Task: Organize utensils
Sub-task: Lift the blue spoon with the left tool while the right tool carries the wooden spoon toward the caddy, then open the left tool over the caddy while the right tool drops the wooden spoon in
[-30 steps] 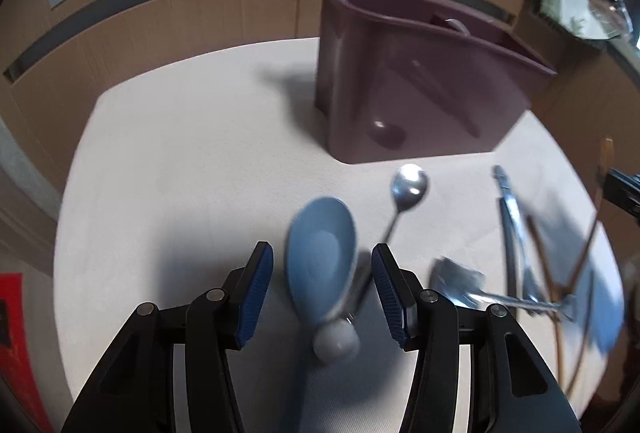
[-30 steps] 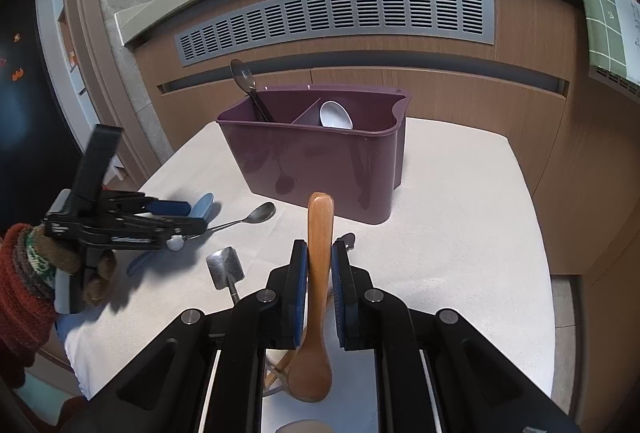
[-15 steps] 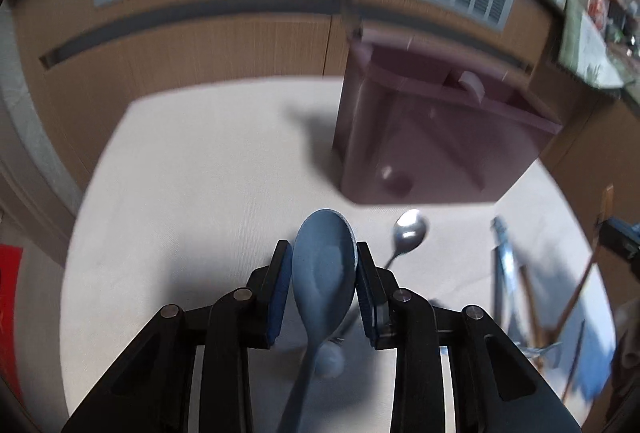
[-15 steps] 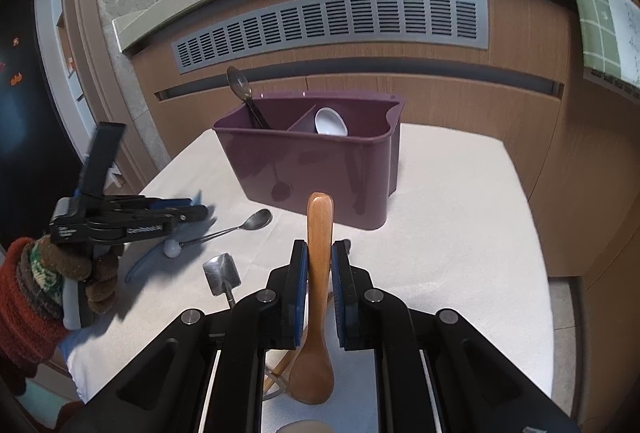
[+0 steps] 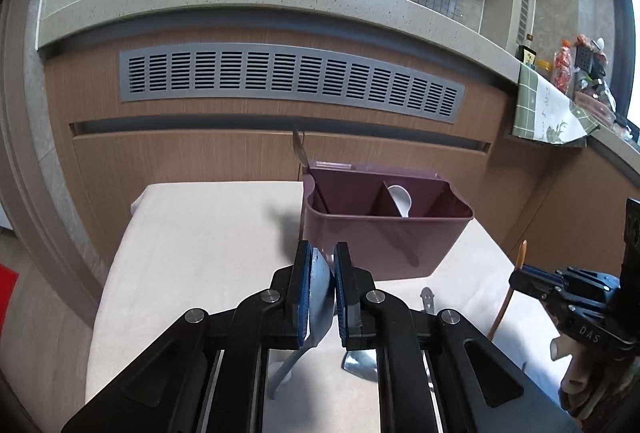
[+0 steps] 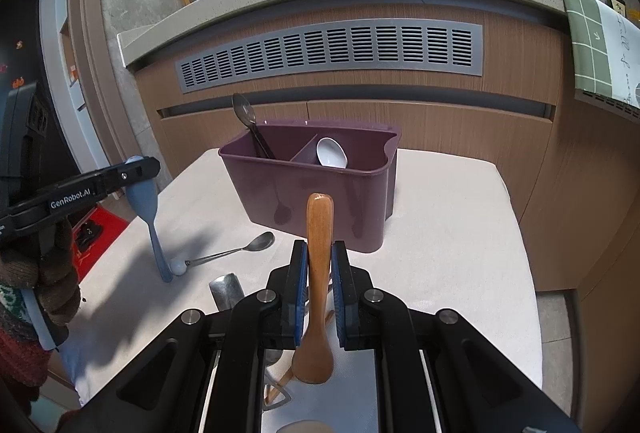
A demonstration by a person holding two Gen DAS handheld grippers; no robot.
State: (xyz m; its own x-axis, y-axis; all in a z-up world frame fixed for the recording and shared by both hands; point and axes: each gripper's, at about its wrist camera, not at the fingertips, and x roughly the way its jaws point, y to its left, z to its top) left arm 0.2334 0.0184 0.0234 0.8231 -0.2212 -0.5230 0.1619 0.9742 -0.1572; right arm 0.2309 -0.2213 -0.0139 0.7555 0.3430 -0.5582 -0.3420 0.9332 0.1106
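Note:
A blue spoon [image 5: 320, 293] hangs bowl-up with its handle [image 6: 158, 245] pointing down close to the cloth. My left gripper [image 5: 321, 273] is shut on it, the jaws closing tight on both sides of its bowl. From the right wrist view the left gripper [image 6: 140, 169] is at the left, above the table's edge. My right gripper [image 6: 320, 261] is shut on a wooden spoon [image 6: 319, 229], handle forward and bowl hanging toward the camera. The purple caddy [image 5: 384, 237] [image 6: 312, 193] stands ahead of both, holding a white spoon [image 6: 331, 152] and a dark metal spoon [image 6: 244, 113].
A metal spoon [image 6: 240, 251] and a flat metal utensil [image 6: 226, 287] lie on the white-clothed table [image 6: 440, 233] in front of the caddy. More utensils lie under my right gripper [image 5: 532, 281]. A wooden counter front with a grey vent [image 5: 292, 81] rises behind the table.
My left gripper shut on the blue spoon's bowl and lifted it off the cloth, tilting up toward the caddy. The right gripper kept the wooden spoon nearly still.

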